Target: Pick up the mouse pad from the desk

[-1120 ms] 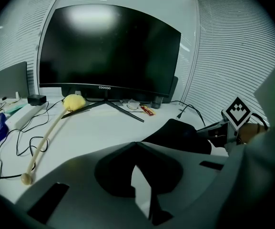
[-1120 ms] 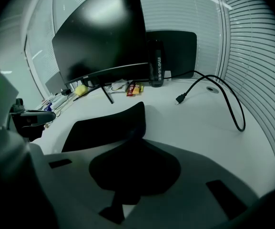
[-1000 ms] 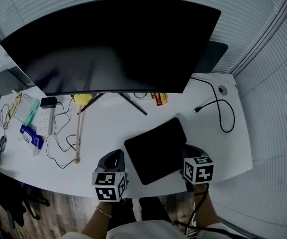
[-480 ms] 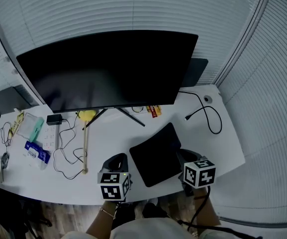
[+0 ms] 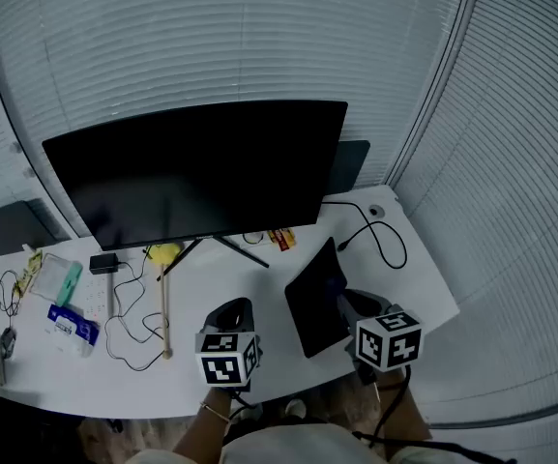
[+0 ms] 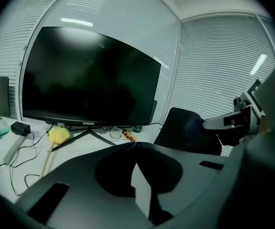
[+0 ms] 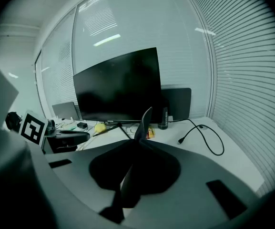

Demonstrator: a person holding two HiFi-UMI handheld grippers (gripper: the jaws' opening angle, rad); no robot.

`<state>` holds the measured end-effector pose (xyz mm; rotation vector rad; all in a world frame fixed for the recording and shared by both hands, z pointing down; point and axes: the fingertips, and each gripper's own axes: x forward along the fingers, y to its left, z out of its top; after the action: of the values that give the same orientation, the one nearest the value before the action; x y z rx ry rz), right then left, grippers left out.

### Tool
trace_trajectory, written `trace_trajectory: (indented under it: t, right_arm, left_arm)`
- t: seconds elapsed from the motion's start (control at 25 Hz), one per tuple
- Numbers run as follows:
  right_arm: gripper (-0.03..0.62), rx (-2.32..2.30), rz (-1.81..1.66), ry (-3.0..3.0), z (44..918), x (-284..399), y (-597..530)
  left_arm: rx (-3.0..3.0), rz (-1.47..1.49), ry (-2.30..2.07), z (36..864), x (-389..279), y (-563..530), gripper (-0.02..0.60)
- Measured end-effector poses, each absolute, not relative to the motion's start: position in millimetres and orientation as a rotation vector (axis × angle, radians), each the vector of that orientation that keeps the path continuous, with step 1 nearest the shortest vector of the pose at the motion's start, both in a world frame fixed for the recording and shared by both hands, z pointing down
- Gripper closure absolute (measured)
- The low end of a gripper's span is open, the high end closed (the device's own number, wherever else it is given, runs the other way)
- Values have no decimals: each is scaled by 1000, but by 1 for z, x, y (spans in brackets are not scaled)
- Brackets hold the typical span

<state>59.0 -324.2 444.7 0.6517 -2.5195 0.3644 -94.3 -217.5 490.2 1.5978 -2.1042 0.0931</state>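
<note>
1. Desk: white, with a curved front edge, set before walls of slatted blinds.
2. Monitor: wide, dark screen on a splayed black stand, at the back of the desk.
3. Mouse pad: black, with rounded corners. It is off the desk, raised above its right part and tipped up steeply on edge. Its near edge is pinched in the right gripper, and the rest hangs free, touching nothing else. In the right gripper view it appears as a thin dark blade rising from the jaw tips.
4. Right gripper: jaws clamped on the mouse pad's edge. It is held above the desk's front right and carries a marker cube.
5. Left gripper: jaw tips pressed together with nothing between them. It is held above the desk's front edge, left of the pad and apart from it.
6. Duster: yellow head under the monitor, with a pale wooden handle running toward the front edge.
7. Cable: black, looped loosely on the desk's right end.
8. Blue packet: lies at the far left of the desk among thin wires.
9. Adapter: small black block, left of the duster head.
</note>
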Motion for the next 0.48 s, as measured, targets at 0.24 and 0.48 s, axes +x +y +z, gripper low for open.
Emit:
trace_trajectory:
  t: [0.24, 0.48]
  right_arm:
    - [542, 752, 269, -2561, 408, 72, -344]
    - [542, 818, 224, -2600, 382, 82, -362]
  left_arm:
    - [1670, 75, -2133, 462, -92, -236, 565]
    - [1719, 78, -2161, 442, -91, -251, 565]
